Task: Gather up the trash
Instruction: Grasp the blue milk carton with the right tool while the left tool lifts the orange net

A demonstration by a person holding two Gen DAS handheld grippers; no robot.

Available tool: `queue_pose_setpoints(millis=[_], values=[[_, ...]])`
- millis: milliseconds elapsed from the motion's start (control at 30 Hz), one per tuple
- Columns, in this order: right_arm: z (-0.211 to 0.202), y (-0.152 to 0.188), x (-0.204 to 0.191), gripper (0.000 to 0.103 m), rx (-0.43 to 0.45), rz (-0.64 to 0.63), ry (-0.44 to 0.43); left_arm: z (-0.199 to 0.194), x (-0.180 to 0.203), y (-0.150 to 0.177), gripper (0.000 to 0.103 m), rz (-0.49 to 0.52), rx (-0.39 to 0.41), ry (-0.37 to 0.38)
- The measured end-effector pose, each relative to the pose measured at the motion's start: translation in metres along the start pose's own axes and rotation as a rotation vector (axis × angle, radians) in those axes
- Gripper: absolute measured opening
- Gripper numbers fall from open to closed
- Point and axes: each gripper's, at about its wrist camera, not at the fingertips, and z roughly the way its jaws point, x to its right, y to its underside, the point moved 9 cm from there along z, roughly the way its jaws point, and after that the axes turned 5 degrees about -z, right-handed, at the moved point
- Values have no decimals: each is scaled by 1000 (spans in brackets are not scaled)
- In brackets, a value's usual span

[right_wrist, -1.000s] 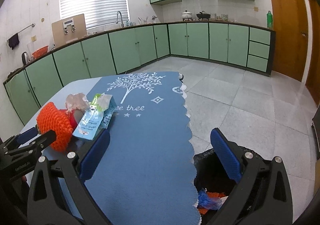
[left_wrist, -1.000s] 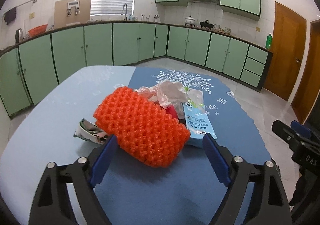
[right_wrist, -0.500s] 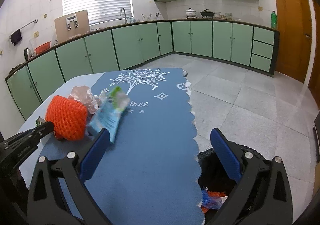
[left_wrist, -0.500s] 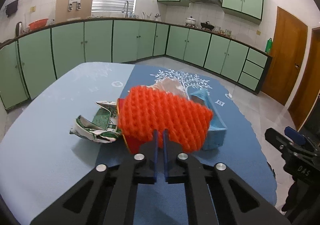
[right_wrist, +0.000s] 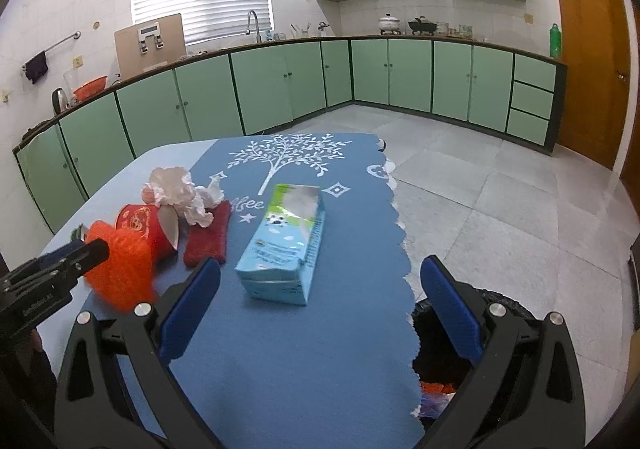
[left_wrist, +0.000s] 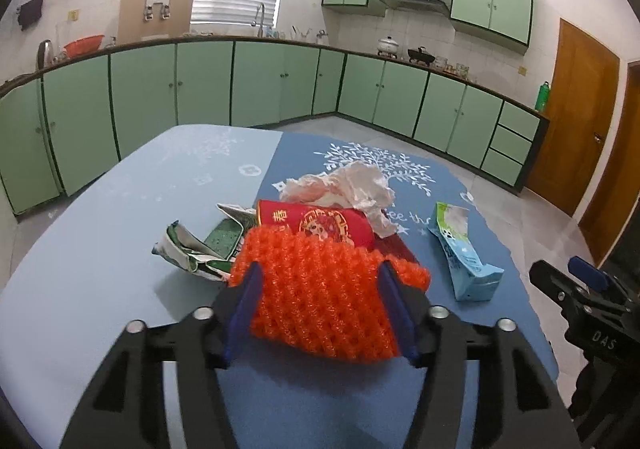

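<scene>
Trash lies mostly uncollected on the blue-clothed table (right_wrist: 320, 349): an orange foam net sleeve (left_wrist: 324, 297) sits between the left claw (left_wrist: 322, 313), whose jaws are opening around it, seemingly touching its sides. Behind it lie a red paper cup (left_wrist: 320, 223), crumpled white tissue (left_wrist: 352, 185) and a crushed green-and-white wrapper (left_wrist: 192, 249). The light-blue milk carton (right_wrist: 286, 245) rests ahead of the right claw (right_wrist: 316, 305), spread and empty. The black-lined bin (right_wrist: 440, 349) by the table edge already holds some scraps.
</scene>
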Motion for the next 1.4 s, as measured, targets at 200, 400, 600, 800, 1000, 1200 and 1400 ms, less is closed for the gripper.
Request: queue_pose_setpoints(millis=[200, 400, 600, 800, 1000, 1200, 1400], values=[[6, 1, 0, 97, -5, -1, 2, 20, 0, 8, 78, 18, -52, -13], [10, 1, -1, 97, -19, -6, -9, 18, -3, 12, 26, 20, -32, -26], [25, -3, -24, 97, -42, -26, -47, 11, -11, 15, 15, 3, -16, -32], [45, 0, -36, 97, -87, -33, -8, 5, -18, 15, 14, 6, -12, -37], [68, 11, -38, 80, -179, -27, 7, 8, -21, 20, 14, 17, -22, -32], [85, 21, -33, 59, -269, 13, -6, 12, -20, 20, 27, 14, -33, -23], [80, 22, -33, 58, -255, 18, -10, 21, -18, 21, 68, 9, -60, -3]])
